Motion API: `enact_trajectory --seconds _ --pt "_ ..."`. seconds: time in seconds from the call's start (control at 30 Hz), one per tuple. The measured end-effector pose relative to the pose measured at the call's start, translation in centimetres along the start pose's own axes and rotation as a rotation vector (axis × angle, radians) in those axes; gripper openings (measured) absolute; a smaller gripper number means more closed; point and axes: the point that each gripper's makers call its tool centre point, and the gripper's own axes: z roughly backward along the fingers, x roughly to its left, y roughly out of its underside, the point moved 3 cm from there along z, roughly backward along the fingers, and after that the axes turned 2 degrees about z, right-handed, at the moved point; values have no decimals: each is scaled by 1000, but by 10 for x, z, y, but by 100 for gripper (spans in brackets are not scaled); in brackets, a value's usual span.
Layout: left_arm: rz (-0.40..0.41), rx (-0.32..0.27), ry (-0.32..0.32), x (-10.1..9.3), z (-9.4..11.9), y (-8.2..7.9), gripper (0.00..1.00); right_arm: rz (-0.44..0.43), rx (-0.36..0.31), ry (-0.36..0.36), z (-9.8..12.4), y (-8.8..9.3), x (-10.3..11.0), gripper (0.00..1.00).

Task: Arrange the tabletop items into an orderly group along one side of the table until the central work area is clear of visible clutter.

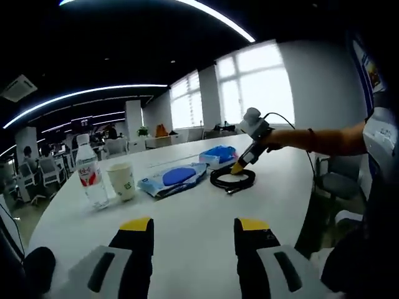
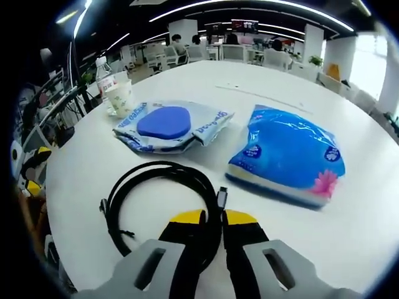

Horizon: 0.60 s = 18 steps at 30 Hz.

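The cable (image 2: 159,193) is black on the white table (image 2: 349,243). The wipes pack (image 2: 171,124) is pale with a blue lid; the tissue pack (image 2: 290,152) is bright blue with a pink flower. Both grippers (image 2: 212,221) (image 1: 193,227) have yellow tips.

- Black coiled cable (image 2: 161,199): we see it flat on table, pinched at its near edge by right gripper (image 2: 212,219).
- Wipes pack (image 2: 171,126) w/ blue lid, tissue pack (image 2: 288,154): just beyond.
- Bottle (image 1: 90,171) & paper cup (image 1: 122,180): upright, touching, ahead-left of left gripper (image 1: 195,225).

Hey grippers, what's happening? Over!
Right gripper shut on black cable. Left gripper open, empty. Wipes pack, tissue pack, cup, bottle still mid-table.
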Motion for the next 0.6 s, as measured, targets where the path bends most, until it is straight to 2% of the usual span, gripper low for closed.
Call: enact_trajectory --seconds 0.1,0.17,0.27,0.37,0.4,0.6 --pt "7 5 -3 0 1 2 60 8 -3 -6 0 1 1 12" --pt "35 -4 -9 1 2 1 66 18 -12 -24 0 0 5 16" --pt "49 -35 -7 1 3 -2 82 22 -22 -41 -1 0 12 27" --pt "63 -41 -3 1 3 -2 94 56 -36 -39 -3 -1 16 45" --pt "71 -36 -7 1 2 -1 99 77 -45 -31 -4 -3 17 47" --pt "94 -19 -20 4 2 5 100 45 -56 -46 0 -1 27 45"
